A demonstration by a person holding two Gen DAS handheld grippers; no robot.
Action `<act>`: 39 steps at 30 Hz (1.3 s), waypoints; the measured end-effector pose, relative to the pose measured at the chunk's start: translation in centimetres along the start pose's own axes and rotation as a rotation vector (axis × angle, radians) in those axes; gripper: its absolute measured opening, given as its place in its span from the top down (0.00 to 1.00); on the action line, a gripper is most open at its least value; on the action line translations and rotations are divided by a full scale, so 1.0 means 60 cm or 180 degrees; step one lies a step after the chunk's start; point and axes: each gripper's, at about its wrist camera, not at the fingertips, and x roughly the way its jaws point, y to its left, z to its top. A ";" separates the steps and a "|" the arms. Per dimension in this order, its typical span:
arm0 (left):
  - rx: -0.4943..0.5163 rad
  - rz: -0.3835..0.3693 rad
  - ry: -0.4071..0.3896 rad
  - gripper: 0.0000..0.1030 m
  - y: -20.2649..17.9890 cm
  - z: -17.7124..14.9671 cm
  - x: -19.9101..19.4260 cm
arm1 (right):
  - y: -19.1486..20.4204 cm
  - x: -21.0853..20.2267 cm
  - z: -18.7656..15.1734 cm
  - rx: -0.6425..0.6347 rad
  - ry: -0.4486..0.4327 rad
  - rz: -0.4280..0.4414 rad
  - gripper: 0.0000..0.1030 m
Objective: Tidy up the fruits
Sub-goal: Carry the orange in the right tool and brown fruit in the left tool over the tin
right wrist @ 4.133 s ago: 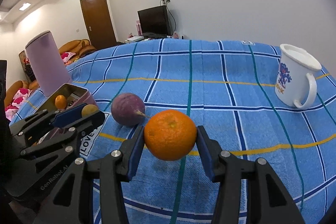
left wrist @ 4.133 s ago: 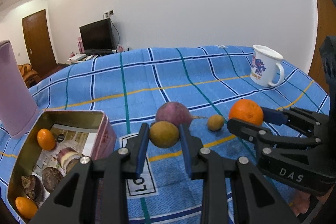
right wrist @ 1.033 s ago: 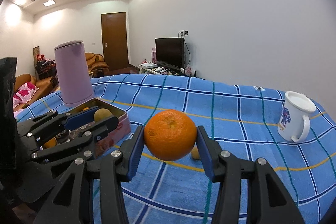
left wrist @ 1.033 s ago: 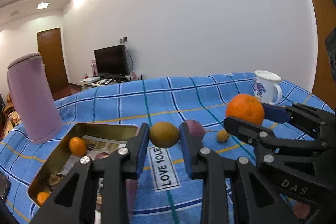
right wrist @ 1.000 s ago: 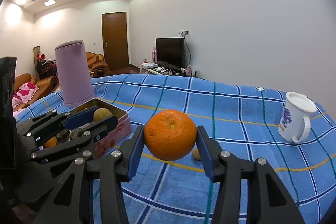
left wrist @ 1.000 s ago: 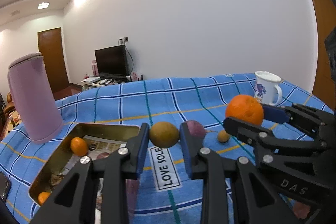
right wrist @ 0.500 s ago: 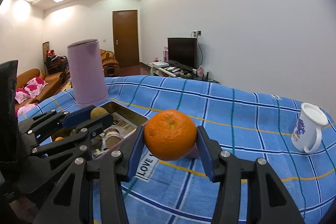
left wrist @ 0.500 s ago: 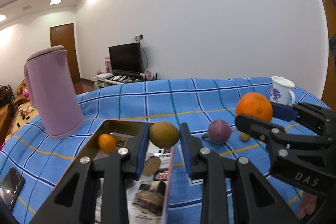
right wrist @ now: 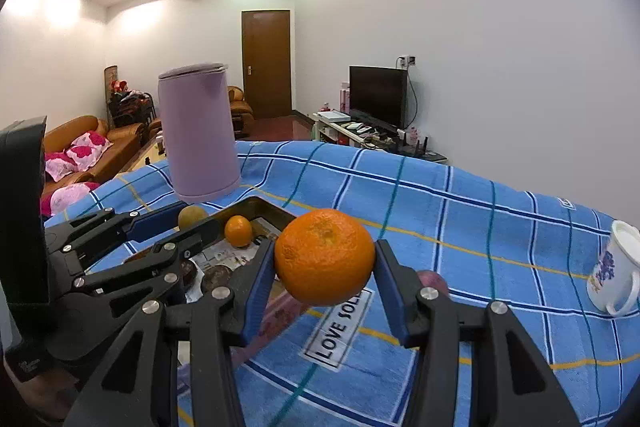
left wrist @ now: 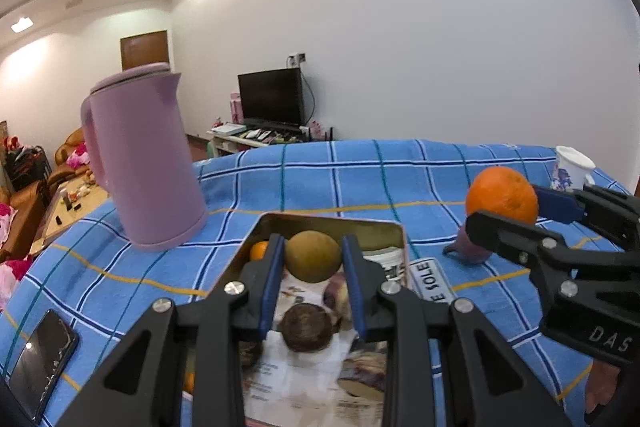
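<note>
**Both fruits held above the tin**

While the left gripper [left wrist: 313,269] hangs over the open tin [left wrist: 394,227], its blue fingers [left wrist: 270,277] are clamped on a yellow-brown fruit [left wrist: 314,255] above the tin's far end. Inside the tin lie a small orange fruit [right wrist: 238,231] in the far corner, a dark round fruit [left wrist: 306,327] on printed paper lining, and other pieces too blurred to name.

To the right of the tin, the right gripper [right wrist: 324,281] has its fingers [right wrist: 388,287] pressed on a large orange [right wrist: 324,261], held clear of the blue checked cloth [right wrist: 460,227] covering the surface (a "LOVE SOLE" label [right wrist: 338,327] lies beneath it). A purple fruit [left wrist: 468,251] rests on the cloth just beyond the tin, partly hidden by the right gripper.

A pink kettle [left wrist: 140,163] stands just behind the tin's left corner, a white mug [right wrist: 614,277] well off to the right, and a phone [left wrist: 44,355] lies at the near left edge.
</note>
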 end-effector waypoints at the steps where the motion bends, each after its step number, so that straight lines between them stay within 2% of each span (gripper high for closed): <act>1: -0.0011 0.0025 0.0012 0.70 0.005 -0.001 0.000 | 0.004 0.003 0.001 -0.0002 0.0009 0.0018 0.51; 19: -0.0223 0.0266 0.0260 0.70 0.091 -0.017 0.030 | 0.077 0.073 0.010 -0.0050 0.0285 0.0339 0.51; 33: -0.0232 0.0327 0.0463 0.70 0.109 -0.032 0.053 | 0.102 0.104 -0.009 -0.0117 0.0522 0.0458 0.50; 39: -0.0186 0.0353 0.0460 0.70 0.104 -0.034 0.054 | 0.108 0.111 -0.019 -0.0156 0.0617 0.0504 0.50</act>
